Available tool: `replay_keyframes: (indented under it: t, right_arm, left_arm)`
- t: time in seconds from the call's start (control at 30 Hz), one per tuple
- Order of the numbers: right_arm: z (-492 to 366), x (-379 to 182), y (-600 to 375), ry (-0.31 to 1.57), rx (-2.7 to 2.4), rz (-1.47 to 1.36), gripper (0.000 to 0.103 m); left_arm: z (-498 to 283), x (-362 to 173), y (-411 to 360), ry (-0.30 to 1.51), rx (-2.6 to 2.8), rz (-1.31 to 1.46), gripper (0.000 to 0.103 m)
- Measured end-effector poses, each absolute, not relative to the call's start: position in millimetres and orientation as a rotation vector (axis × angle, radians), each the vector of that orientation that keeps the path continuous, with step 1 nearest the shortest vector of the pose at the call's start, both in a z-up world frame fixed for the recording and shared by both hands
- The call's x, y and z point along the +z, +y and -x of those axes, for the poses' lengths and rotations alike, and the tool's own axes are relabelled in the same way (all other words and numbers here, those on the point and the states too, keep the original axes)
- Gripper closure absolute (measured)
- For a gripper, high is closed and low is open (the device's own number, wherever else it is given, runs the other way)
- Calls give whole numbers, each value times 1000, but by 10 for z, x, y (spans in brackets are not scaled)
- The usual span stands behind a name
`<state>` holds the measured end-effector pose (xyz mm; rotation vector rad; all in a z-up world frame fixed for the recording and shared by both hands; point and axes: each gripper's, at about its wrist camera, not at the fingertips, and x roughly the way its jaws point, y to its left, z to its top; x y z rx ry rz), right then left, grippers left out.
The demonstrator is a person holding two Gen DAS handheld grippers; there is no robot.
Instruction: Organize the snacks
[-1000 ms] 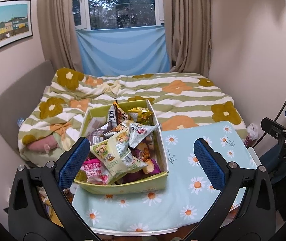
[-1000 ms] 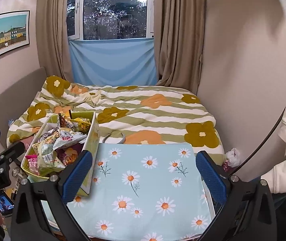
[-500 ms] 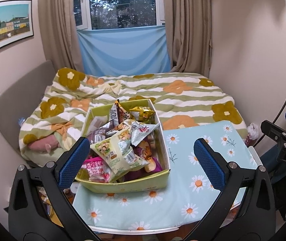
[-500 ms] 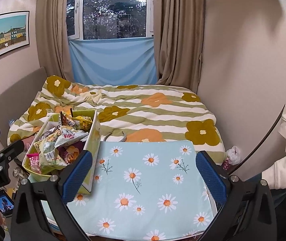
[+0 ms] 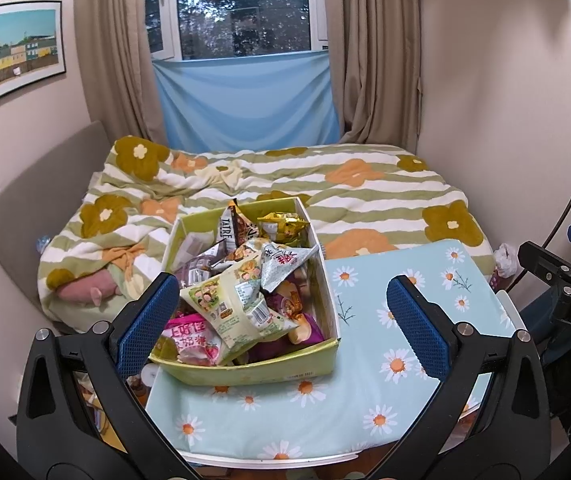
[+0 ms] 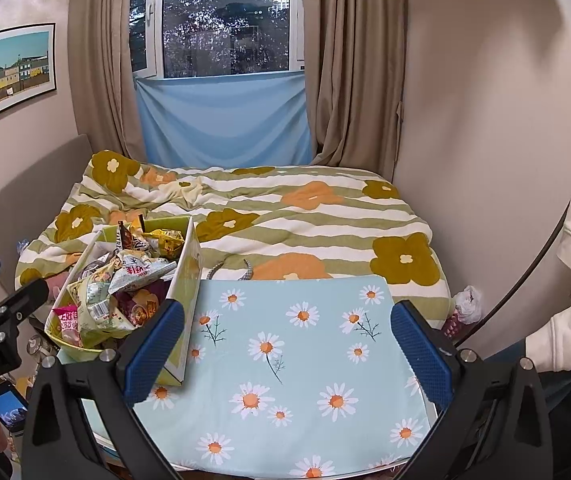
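Above table [image 6: 305, 360] | left tool [image 5: 281, 316], right tool [image 6: 287, 344] — jaws apparently spread, empty

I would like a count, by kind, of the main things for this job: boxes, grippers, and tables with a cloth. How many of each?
Yellow-green box heaped with snack packets (too overlapped to count): 1
Grippers, left gripper and right gripper, both open and empty: 2
Table under the daisy cloth: 1
Total: 4

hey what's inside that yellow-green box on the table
The box holds a loose heap of snack packets: a pale green bag on top, a pink packet, a gold one at the back. Anything beneath the heap is covered.
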<state>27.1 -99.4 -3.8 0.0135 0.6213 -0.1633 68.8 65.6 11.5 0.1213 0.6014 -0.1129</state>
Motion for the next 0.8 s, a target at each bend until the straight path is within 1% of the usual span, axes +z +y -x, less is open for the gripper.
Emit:
replay_keyframes:
  t: [0.8]
  right_arm:
    - [-274,-64,-1006,625,-164,-17,0]
  left_arm:
    - [-709,126,632,583,-108,-128,0]
